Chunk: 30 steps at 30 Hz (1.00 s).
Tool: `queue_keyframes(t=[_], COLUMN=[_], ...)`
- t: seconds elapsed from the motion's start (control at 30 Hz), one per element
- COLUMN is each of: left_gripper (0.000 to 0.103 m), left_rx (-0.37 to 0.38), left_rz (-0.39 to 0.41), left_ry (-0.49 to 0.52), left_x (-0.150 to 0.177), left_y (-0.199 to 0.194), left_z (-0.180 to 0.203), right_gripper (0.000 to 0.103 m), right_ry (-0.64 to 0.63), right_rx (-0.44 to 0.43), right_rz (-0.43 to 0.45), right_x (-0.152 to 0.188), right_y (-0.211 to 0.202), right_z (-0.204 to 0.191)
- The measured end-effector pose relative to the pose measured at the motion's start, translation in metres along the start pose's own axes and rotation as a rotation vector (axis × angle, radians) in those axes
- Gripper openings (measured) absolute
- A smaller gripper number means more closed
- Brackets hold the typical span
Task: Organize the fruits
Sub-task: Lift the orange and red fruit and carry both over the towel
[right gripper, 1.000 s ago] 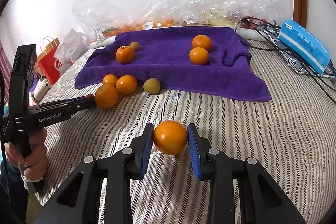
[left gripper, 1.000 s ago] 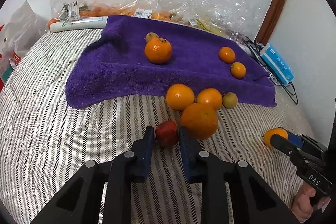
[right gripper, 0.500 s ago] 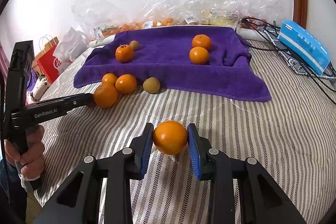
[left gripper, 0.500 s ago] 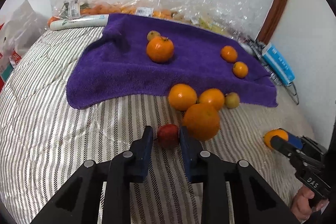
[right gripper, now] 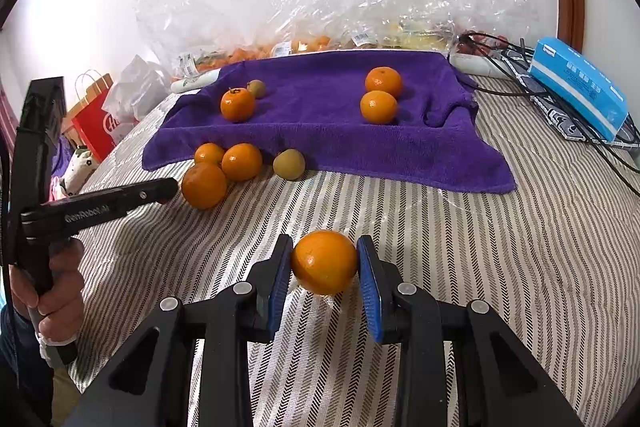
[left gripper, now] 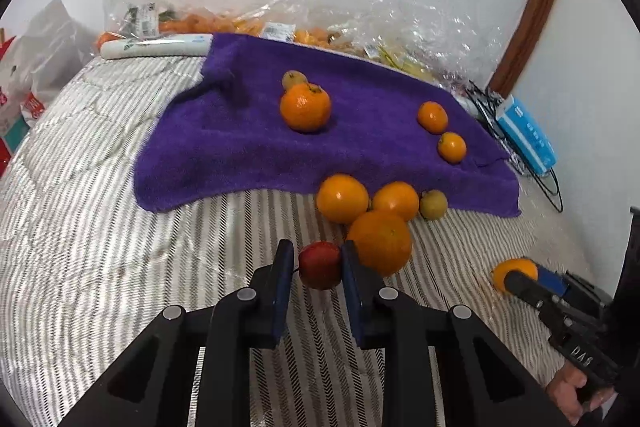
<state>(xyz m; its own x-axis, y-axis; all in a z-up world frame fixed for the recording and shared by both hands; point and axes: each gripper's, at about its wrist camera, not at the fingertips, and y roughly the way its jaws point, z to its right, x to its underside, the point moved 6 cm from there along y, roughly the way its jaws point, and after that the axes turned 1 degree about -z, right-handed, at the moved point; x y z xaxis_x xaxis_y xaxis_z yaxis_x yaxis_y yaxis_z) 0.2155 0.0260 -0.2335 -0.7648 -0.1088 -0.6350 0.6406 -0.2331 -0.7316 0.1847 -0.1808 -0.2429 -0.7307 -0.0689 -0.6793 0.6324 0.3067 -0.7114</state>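
The left gripper (left gripper: 316, 267) has its jaws closed on a small red fruit (left gripper: 320, 265), blue pads pressing it from both sides, while the right gripper (right gripper: 324, 265) clamps an orange (right gripper: 324, 262) the same way; each fruit sits at the fingertips just above the striped bedcover (right gripper: 500, 267), which suggests both were picked from the loose scatter and are meant for the purple towel (right gripper: 320, 131). That towel looks like the sorting ground: a stemmed mandarin (left gripper: 305, 107) and a small greenish fruit (left gripper: 294, 79) lie touching at its left, two small oranges (left gripper: 433, 117) sit near each other at its right, so like appears to go with like. Off the towel's near edge, a cluster of three oranges (left gripper: 380, 243) and another greenish fruit (left gripper: 433, 204) wait on the cover, not yet sorted. The largest of that cluster lies just beside the left gripper's right finger, probably touching it, so lifting the red fruit could nudge it. Both grippers point forward and downward toward the bed, side by side and well apart, each held by a hand (right gripper: 48, 287) wrapped round the pistol handle. Behind the towel lie clear plastic bags (right gripper: 360, 19) with more produce, and a blue box (right gripper: 580, 93) rests on cables at the right.
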Motion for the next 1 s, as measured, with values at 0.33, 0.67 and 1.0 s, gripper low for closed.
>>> queue_keyframes(t=[0.33,0.67,1.0], left_gripper=[0.023,0.023,0.023], left_rx=[-0.007,-0.044,-0.087], left_rz=[0.129,0.202,0.177], left_ry=[0.008,0.001,-0.047], left_x=[-0.058,-0.121,-0.128], left_y=[-0.028,-0.008,0.039], left_z=[0.005,-0.001,-0.027], right_gripper=[0.033,0.033,0.033], right_ry=[-0.043,-0.047,0.017], right_rx=[0.005,0.058,0.076], right_rz=[0.067,0.184,0.187], right_x=[-0.049,-0.128,-0.159], right_y=[-0.018,-0.009,0.032], right_z=[-0.008,0.004,0.032])
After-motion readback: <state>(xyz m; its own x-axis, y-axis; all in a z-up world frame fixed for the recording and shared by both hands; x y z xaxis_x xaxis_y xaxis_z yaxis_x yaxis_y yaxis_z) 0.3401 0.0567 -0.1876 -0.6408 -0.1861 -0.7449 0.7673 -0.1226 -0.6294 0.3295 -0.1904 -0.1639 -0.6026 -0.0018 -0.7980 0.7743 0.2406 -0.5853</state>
